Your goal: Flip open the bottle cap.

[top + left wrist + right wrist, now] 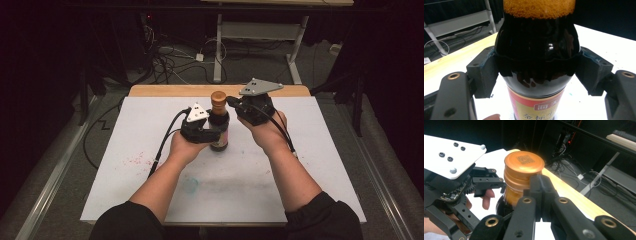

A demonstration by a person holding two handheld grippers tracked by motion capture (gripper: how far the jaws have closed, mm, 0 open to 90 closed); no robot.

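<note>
Left gripper (209, 131) fingers clamped around upright sauce bottle (219, 131); right gripper (235, 102) fingers clenched beside its cap (523, 163)

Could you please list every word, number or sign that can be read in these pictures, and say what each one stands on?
"金标": yellow characters on the label of the dark sauce bottle, cut off at the bottom edge.
White characters in the label's small green box: cut off, unreadable.
Square printed code on the bottle's orange cap: a pattern, too fine to read.
No other writing is legible.
</note>
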